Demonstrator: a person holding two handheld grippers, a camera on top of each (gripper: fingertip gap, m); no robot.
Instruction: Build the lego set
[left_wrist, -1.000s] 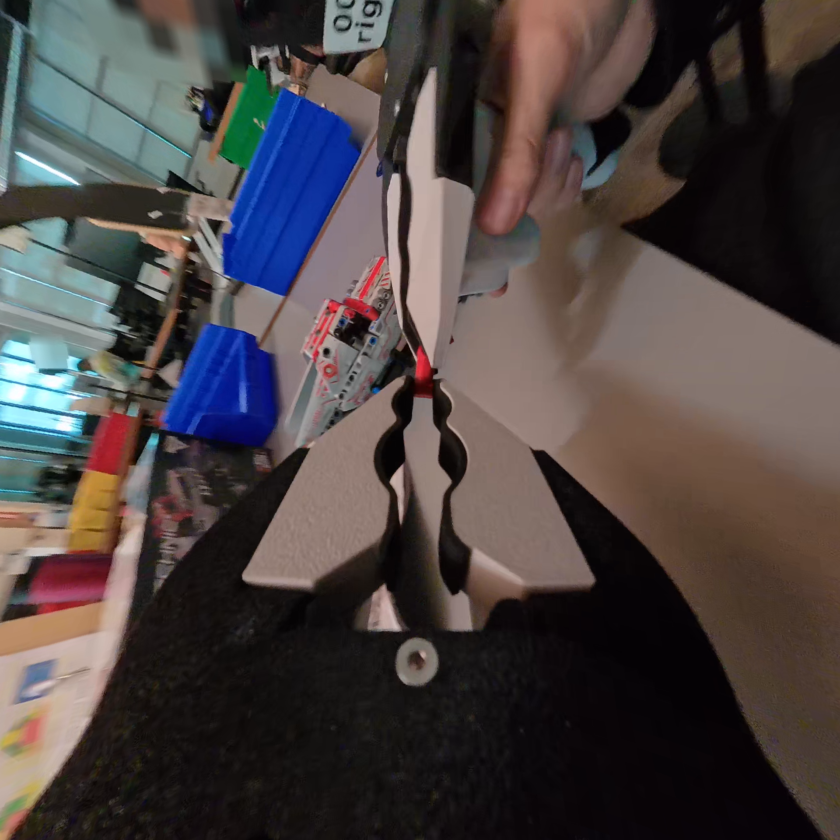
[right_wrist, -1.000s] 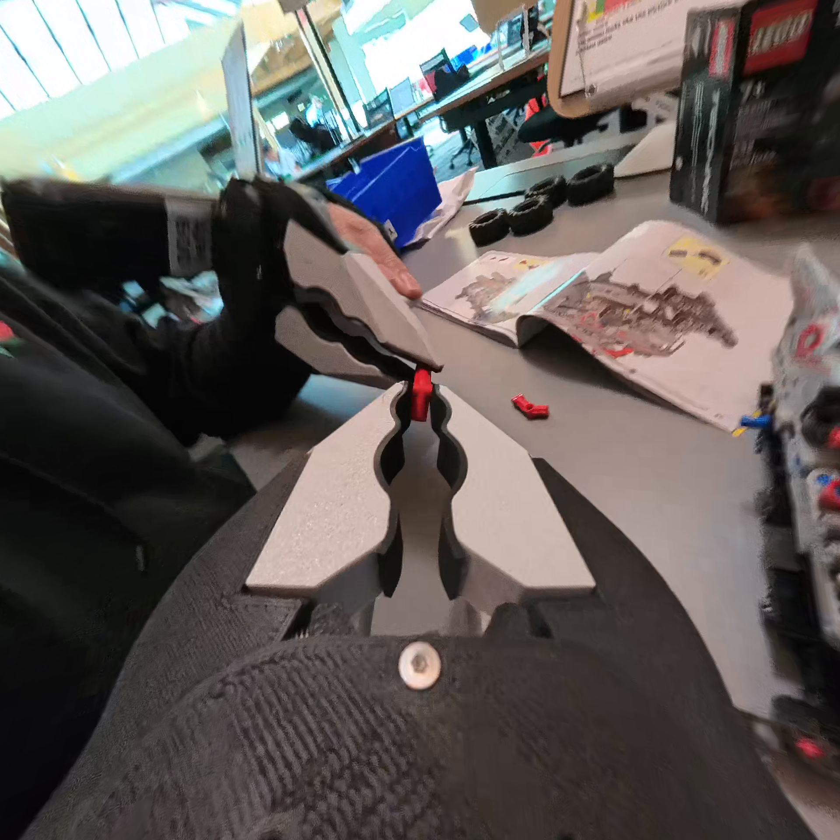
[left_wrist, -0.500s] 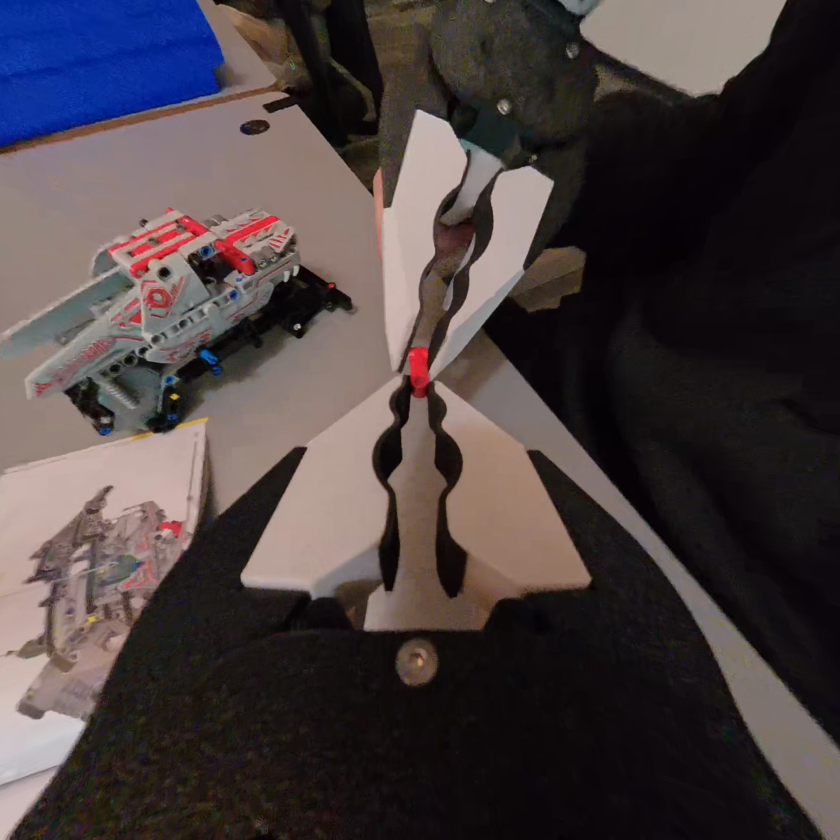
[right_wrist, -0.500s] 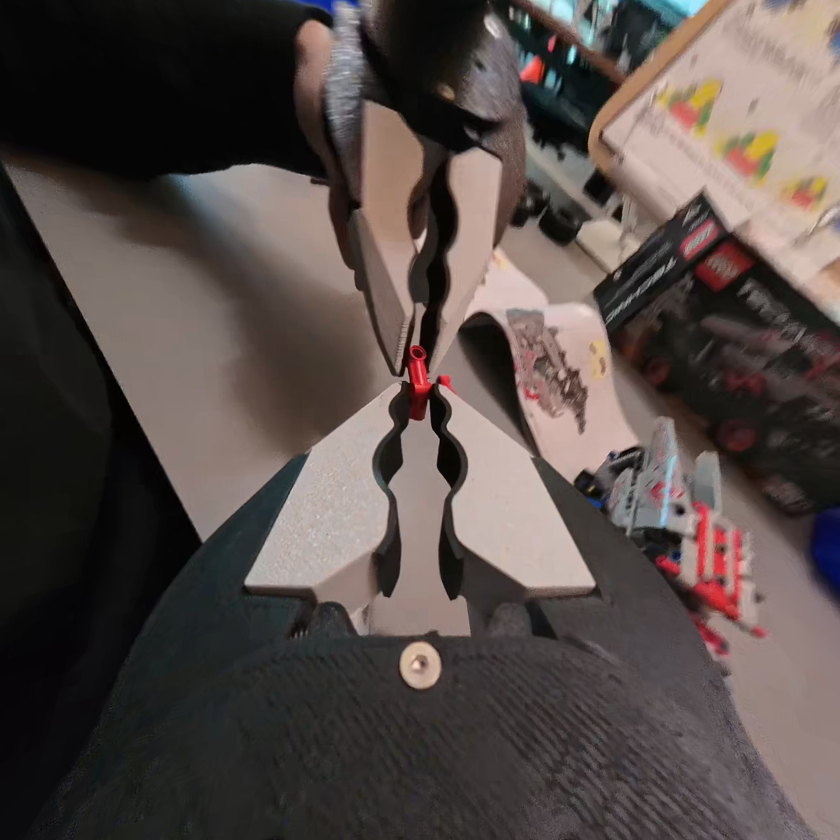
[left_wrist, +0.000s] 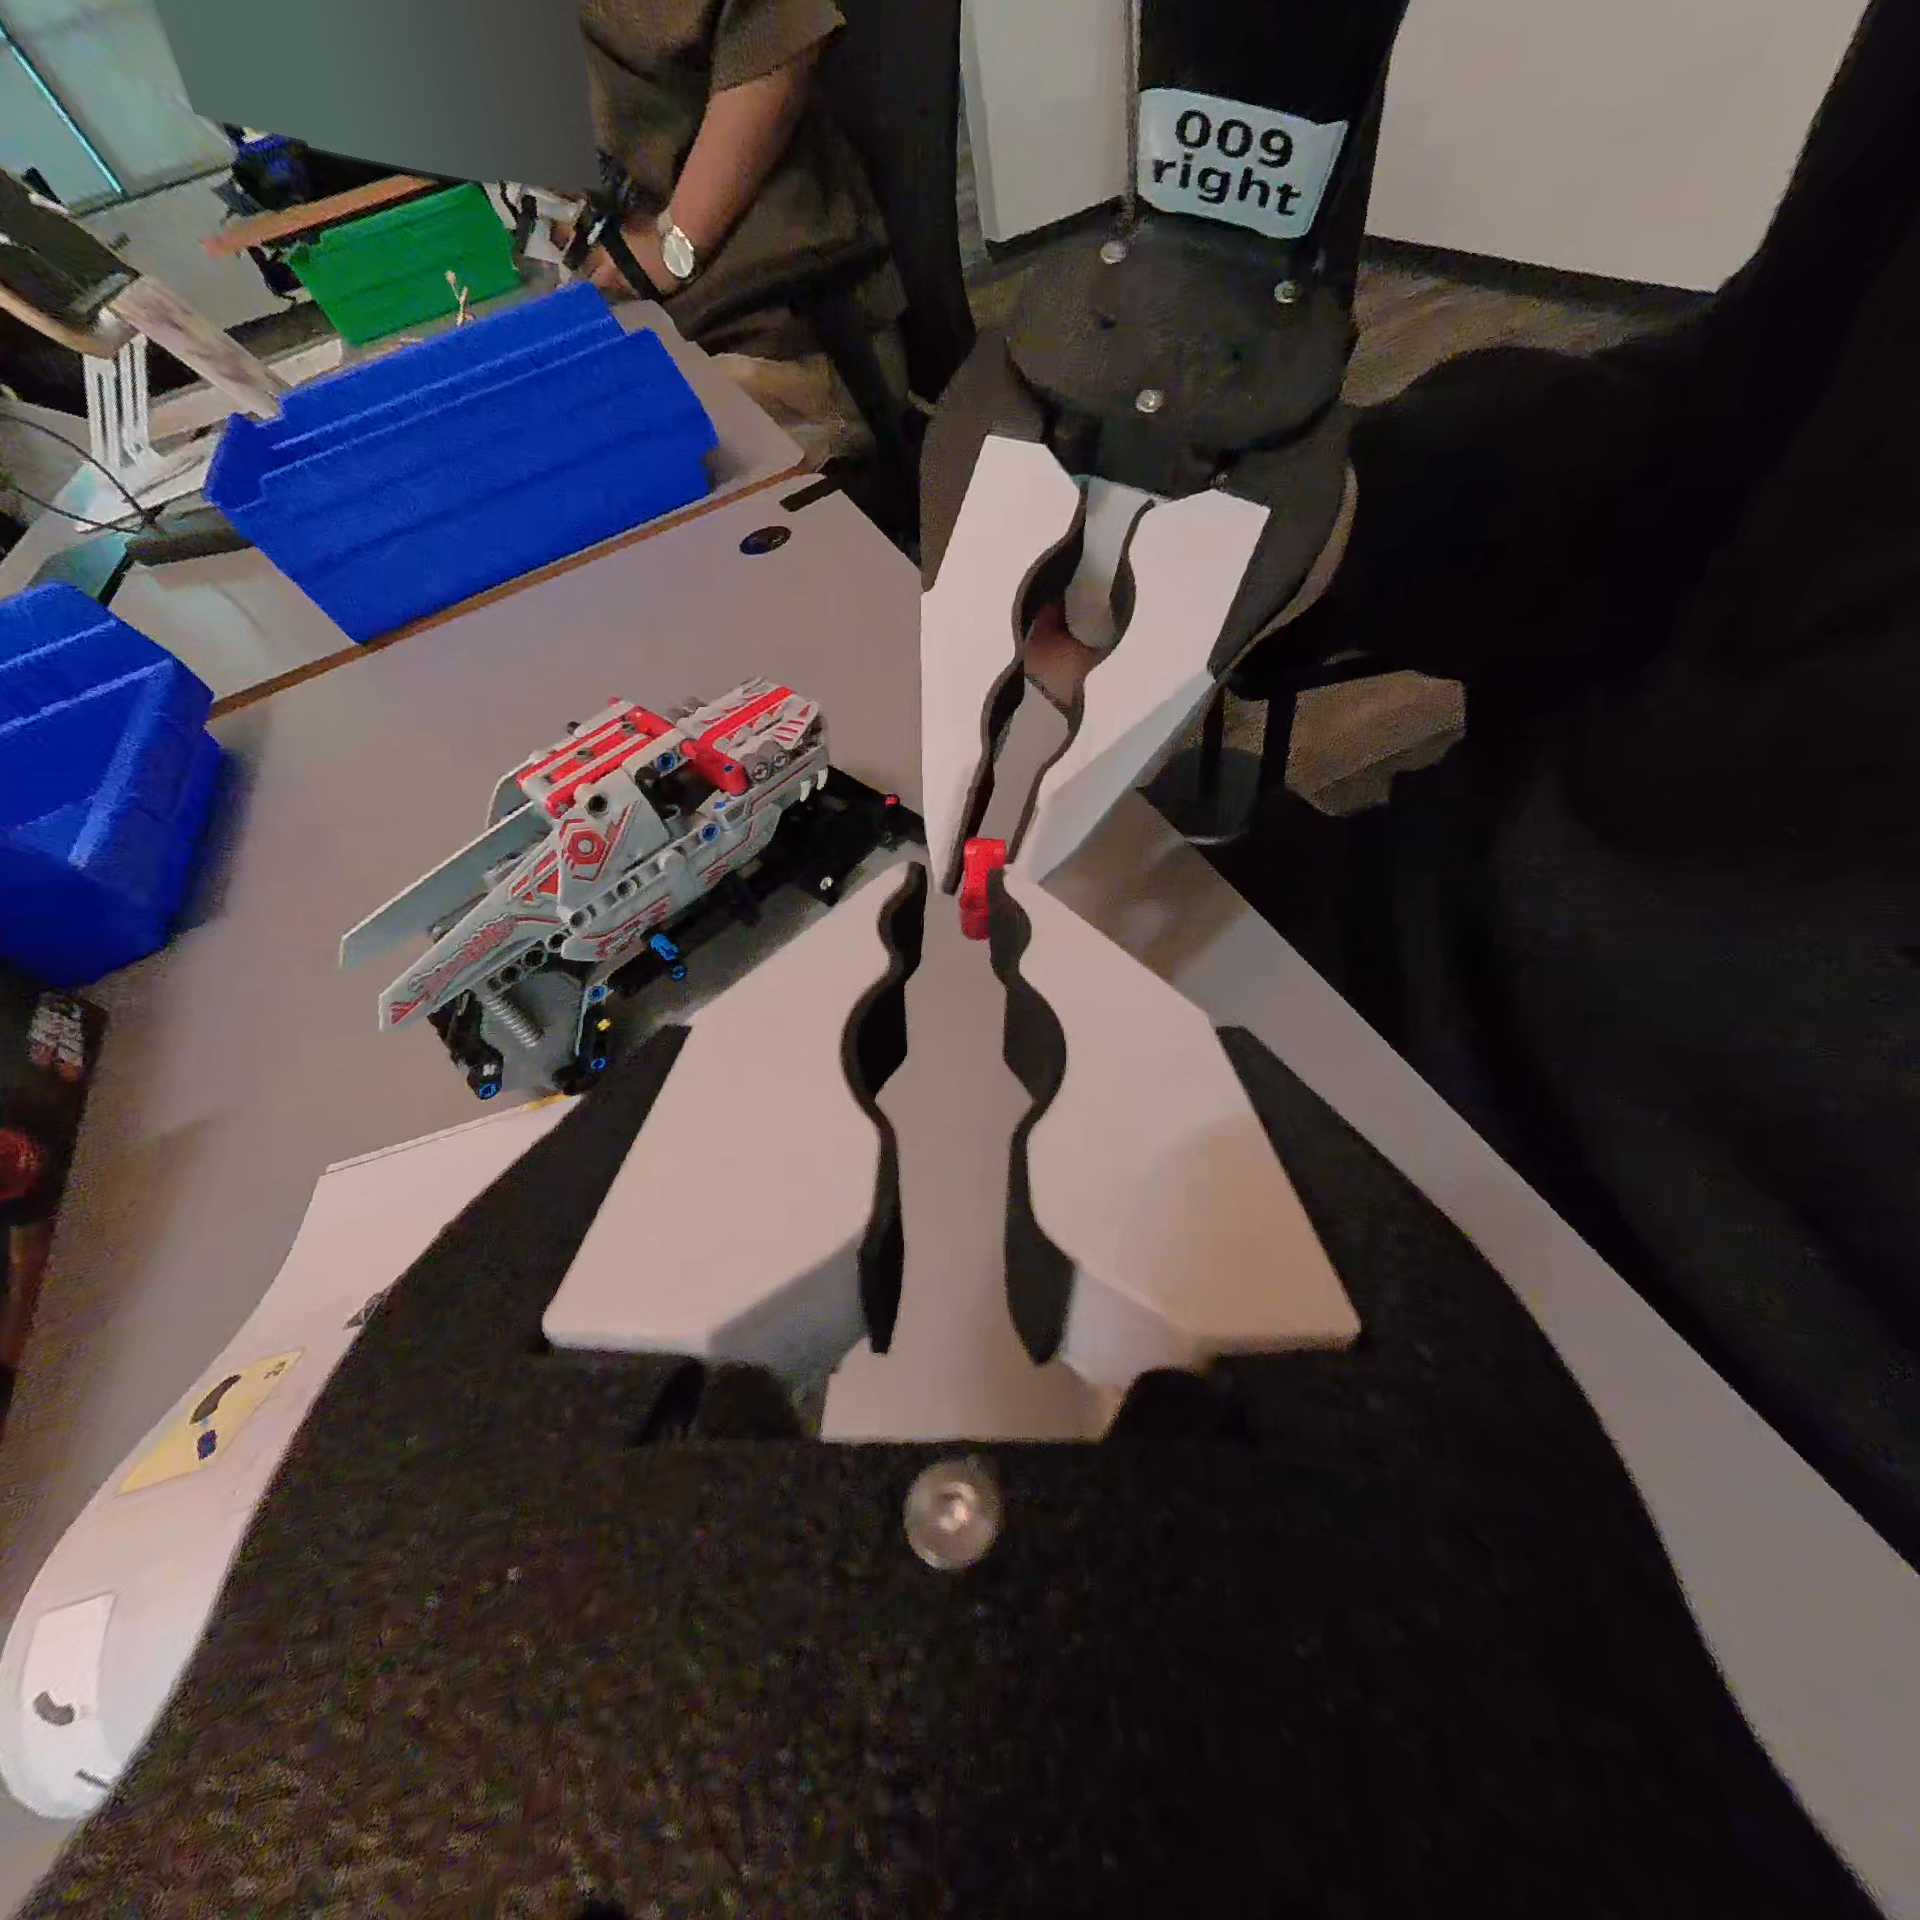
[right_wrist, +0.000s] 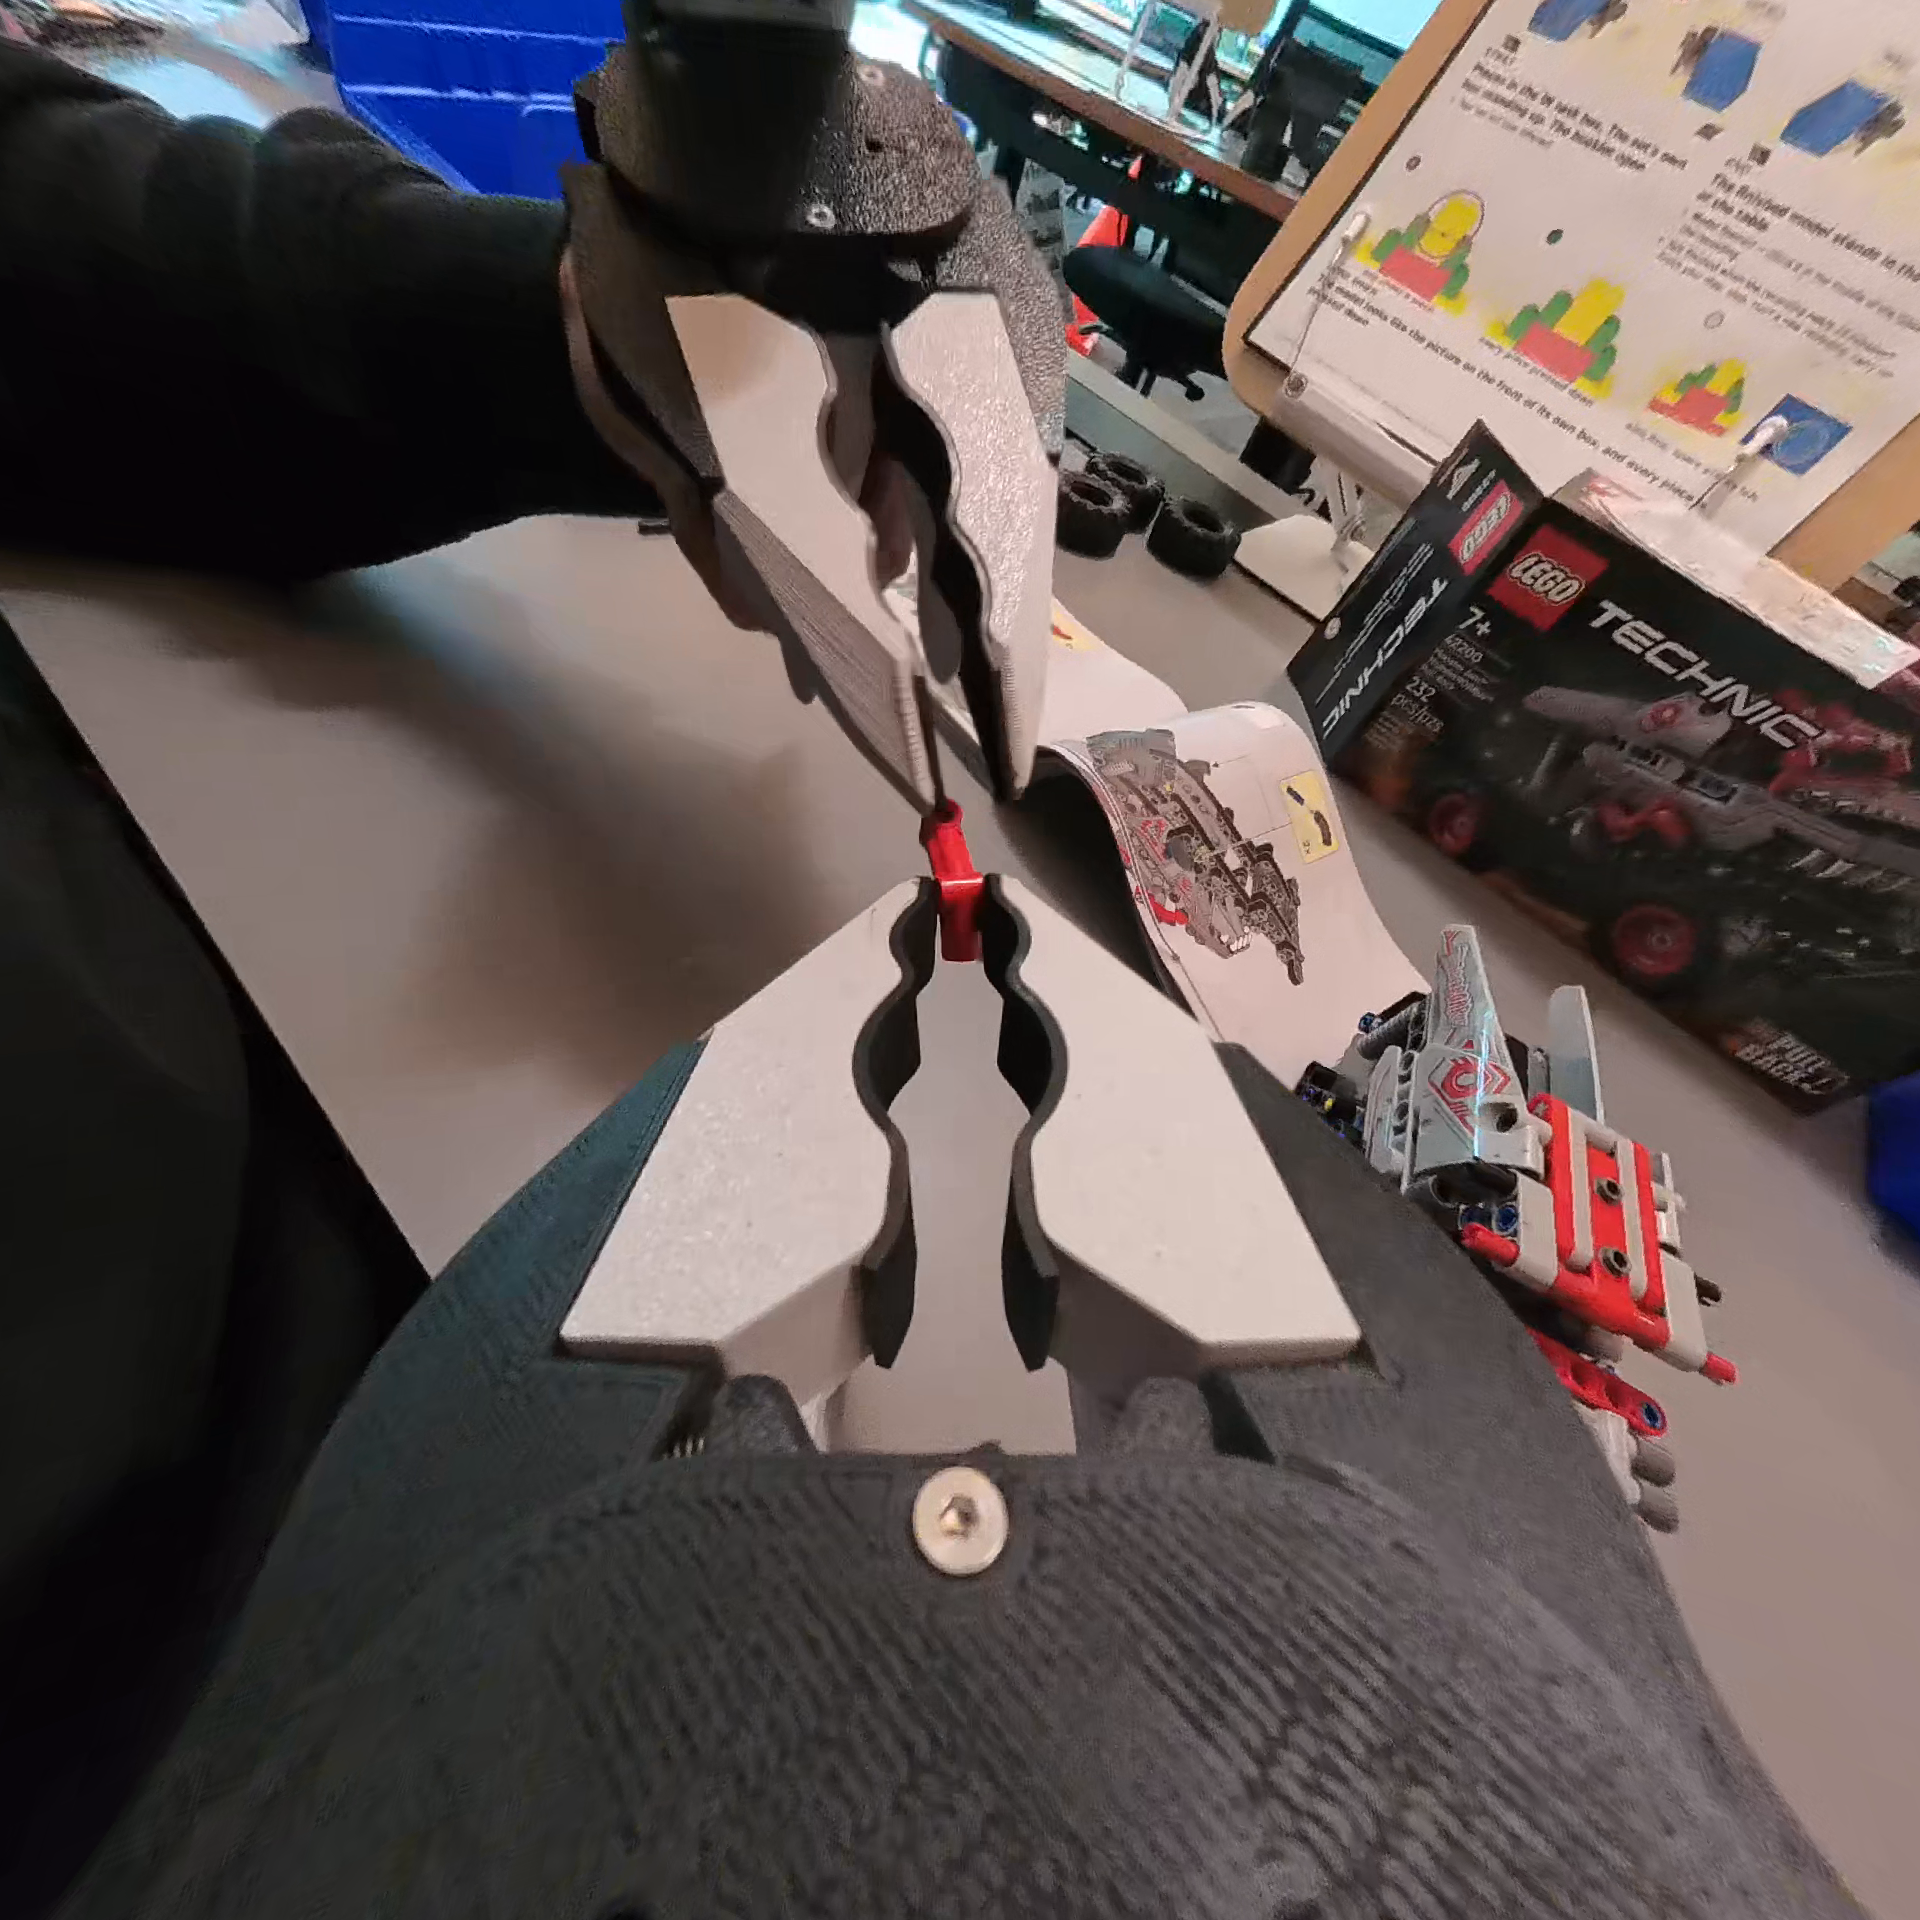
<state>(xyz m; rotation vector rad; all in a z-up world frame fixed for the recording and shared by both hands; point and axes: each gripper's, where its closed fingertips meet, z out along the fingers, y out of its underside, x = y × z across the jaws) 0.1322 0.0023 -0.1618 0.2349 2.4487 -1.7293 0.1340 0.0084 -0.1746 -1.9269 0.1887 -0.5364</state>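
A small red Lego connector (right_wrist: 956, 904) is pinched between the tips of my right gripper (right_wrist: 956, 888), which is shut on it above the grey table. My left gripper (left_wrist: 961, 883) faces it tip to tip. Its jaws stand slightly apart, and the red connector (left_wrist: 979, 883) lies against one fingertip with a gap on the other side. The right gripper (left_wrist: 992, 868) comes down from above in the left wrist view. The left gripper (right_wrist: 971, 795) comes down from above in the right wrist view. The partly built grey and red Lego vehicle (left_wrist: 623, 862) sits on the table, also in the right wrist view (right_wrist: 1538, 1174).
An open instruction booklet (right_wrist: 1195, 831) lies under the grippers. The black Lego box (right_wrist: 1621, 748) and loose black tyres (right_wrist: 1143, 509) are behind it, below a poster board (right_wrist: 1610, 208). Blue bins (left_wrist: 457, 468) and a green bin (left_wrist: 405, 260) stand farther off. A person (left_wrist: 727, 187) stands beyond the table.
Both grippers have swung round together, still tip to tip at the red connector. My left gripper's jaws have parted a little; my right gripper keeps its hold.
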